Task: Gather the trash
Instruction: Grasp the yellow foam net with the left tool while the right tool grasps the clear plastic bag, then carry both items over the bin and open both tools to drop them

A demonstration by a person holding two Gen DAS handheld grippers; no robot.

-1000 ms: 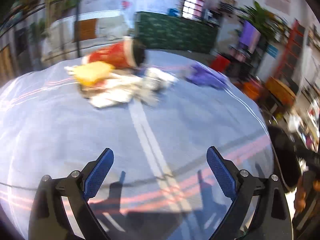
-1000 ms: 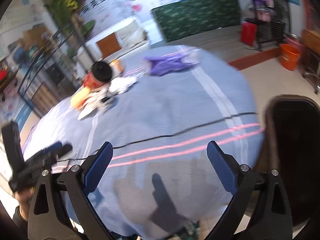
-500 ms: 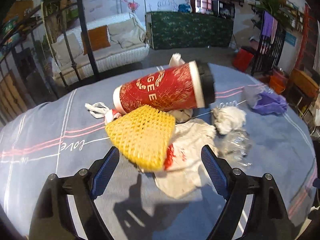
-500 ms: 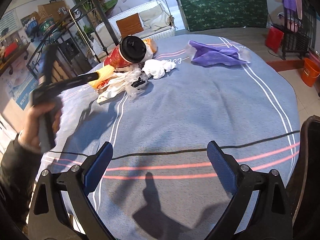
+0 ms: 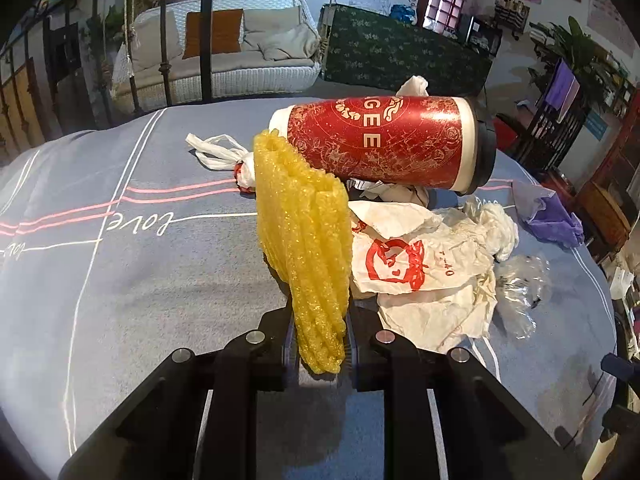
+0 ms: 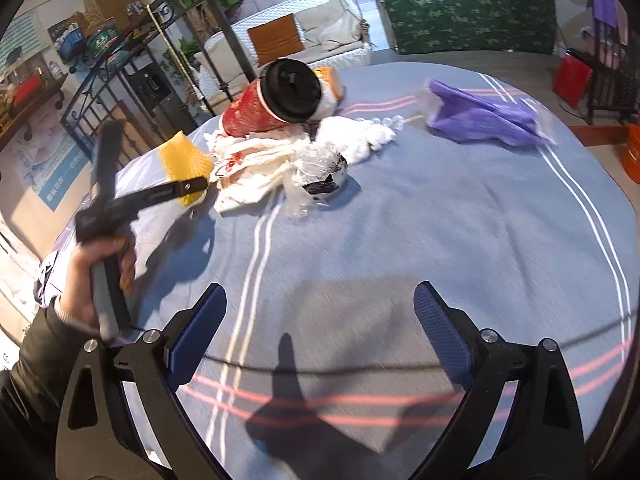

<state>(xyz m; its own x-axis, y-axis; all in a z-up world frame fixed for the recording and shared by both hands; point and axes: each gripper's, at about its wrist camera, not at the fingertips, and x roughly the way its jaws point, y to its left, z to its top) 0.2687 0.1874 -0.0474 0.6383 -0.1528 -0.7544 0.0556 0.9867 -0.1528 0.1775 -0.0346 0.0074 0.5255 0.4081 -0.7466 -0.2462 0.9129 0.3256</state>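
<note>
Left gripper (image 5: pixel 318 344) clamped tight on the yellow foam net (image 5: pixel 308 240), at the near edge of the trash pile on the blue table (image 5: pixel 120 280). Red cup (image 5: pixel 384 142) lies on its side atop the wrappers (image 5: pixel 420 264). Right gripper (image 6: pixel 320 328) hangs wide apart, holding nothing, over bare cloth.

Yellow foam net (image 5: pixel 308 248) stands crumpled upright beside the red cup (image 5: pixel 384 142), which lies tipped on crumpled white wrappers (image 5: pixel 420 268); a purple bag (image 6: pixel 488 118) lies apart.
</note>
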